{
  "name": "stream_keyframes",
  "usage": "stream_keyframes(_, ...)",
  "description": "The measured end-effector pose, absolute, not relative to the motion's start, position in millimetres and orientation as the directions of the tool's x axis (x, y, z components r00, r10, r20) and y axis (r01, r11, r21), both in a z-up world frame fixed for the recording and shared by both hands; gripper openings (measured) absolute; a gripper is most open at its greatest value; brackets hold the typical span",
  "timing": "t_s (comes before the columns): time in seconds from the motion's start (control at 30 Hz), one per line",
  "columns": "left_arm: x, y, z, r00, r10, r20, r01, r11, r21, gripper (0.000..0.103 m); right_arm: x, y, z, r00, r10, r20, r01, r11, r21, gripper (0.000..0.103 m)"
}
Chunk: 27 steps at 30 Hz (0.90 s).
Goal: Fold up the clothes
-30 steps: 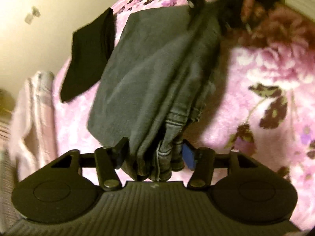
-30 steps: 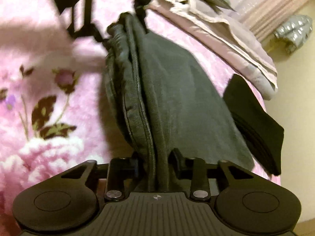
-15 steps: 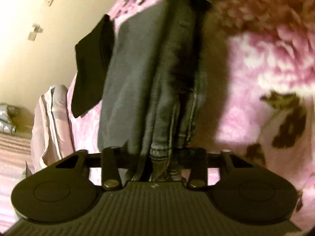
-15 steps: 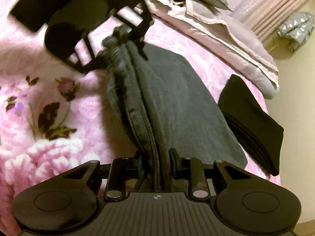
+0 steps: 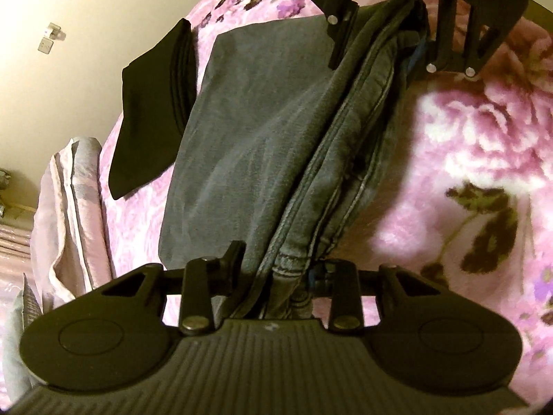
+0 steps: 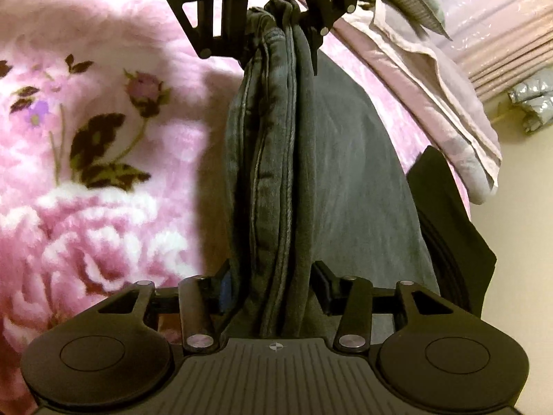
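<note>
Dark grey jeans lie folded lengthwise on a pink floral blanket, with their thick folded edge raised between the two grippers. My left gripper is shut on the hem end of that edge. My right gripper is shut on the other end of the jeans. Each gripper shows at the top of the other's view: the right one and the left one, both clamped on the fabric.
A folded black garment lies beside the jeans near the bed's edge; it also shows in the right wrist view. Pale pink bedding and a grey pillow lie at the head. A cream wall stands beyond.
Both grippers kept their grip on the jeans. They have moved closer together along the folded edge, so each now shows larger in the other's view.
</note>
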State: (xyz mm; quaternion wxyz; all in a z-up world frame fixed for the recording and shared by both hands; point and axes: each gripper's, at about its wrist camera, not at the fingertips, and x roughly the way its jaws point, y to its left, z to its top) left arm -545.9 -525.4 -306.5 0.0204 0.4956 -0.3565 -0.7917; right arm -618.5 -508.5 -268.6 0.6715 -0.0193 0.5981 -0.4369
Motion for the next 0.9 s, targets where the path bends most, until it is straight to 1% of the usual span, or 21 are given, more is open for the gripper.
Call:
stream_keyframes(0.1, -548.7, -524.9, -301.2, -0.498, -0.380, -0.780, -0.326, -0.751, 0.574, 0.030, -621.3, -512.2, -265.2, -0.104, -0.597, -0.795, 0.584, 0.611, -0.535, 0.045)
stream_keyframes(0.13, -549.4, -524.8, -298.6, -0.494, -0.379, -0.783, -0.326, -0.754, 0.570, 0.030, -623.2, -514.3, -262.1, -0.105, -0.591, -0.800, 0.600, 0.604, -0.525, 0.042)
stream_keyframes(0.2, -552.0, -524.1, -290.6, -0.491, -0.370, -0.789, -0.319, -0.766, 0.558, 0.030, -628.2, -518.7, -252.4, -0.108, -0.580, -0.807, 0.639, 0.582, -0.503, 0.032)
stream_keyframes(0.3, -555.2, -523.0, -276.2, -0.483, -0.359, -0.799, -0.309, -0.784, 0.538, 0.030, -631.0, -517.7, -234.1, -0.115, -0.578, -0.808, 0.650, 0.571, -0.501, 0.026)
stream_keyframes(0.57, -557.1, -518.7, -244.6, -0.453, -0.324, -0.831, -0.290, -0.828, 0.480, 0.029, -634.6, -512.1, -193.5, -0.121, -0.573, -0.810, 0.658, 0.565, -0.498, 0.024)
stream_keyframes(0.9, -552.8, -512.5, -225.5, -0.422, -0.297, -0.857, -0.274, -0.859, 0.433, 0.029, -632.6, -500.5, -170.3, -0.110, -0.581, -0.806, 0.652, 0.570, -0.500, 0.024)
